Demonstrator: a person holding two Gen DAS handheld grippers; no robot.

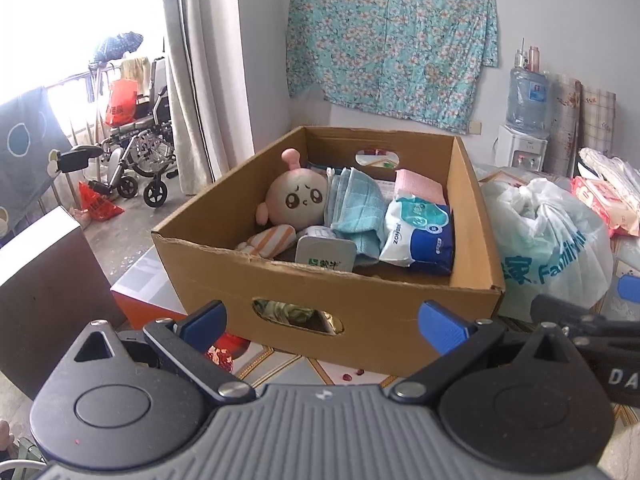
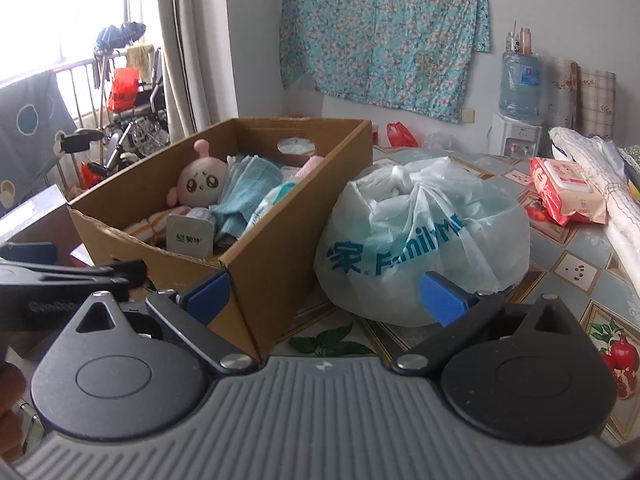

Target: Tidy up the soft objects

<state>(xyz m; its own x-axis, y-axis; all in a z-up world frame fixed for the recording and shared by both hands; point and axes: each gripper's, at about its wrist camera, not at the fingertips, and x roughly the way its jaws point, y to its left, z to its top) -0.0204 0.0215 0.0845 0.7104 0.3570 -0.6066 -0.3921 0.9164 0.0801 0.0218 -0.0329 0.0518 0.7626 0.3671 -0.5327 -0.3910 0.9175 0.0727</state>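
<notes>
Both sets of fingers stand spread wide with nothing between them. We hold the left gripper (image 1: 322, 322) low and level, facing the near short wall of the cardboard box (image 1: 360, 320); its blue fingers (image 1: 442, 326) stop just short of that wall, flanking the oval hand-hole. We hold the right gripper (image 2: 324, 298) beside it, aimed past the box's near right corner at the white plastic bag (image 2: 424, 236), which sits just beside the box's right wall on the patterned bench (image 2: 576, 264).

The box top is open, so access from above is unobstructed. Inside lie the soft objects: a pink plush doll (image 1: 296, 196) at the left rear, a folded blue towel (image 1: 354, 208) beside it, a tissue pack (image 1: 420, 236) against the right wall, a pink cloth (image 1: 420, 184) behind that, a striped cloth (image 1: 268, 240) and a small carton (image 1: 326, 254) near the front wall. Right of the bag, well apart, a red wipes pack (image 2: 566, 192) rests on the bench.

The front wall hides the box floor; what shows through the hand-hole cannot be identified. Each gripper body cuts off the bench edge nearest us.
</notes>
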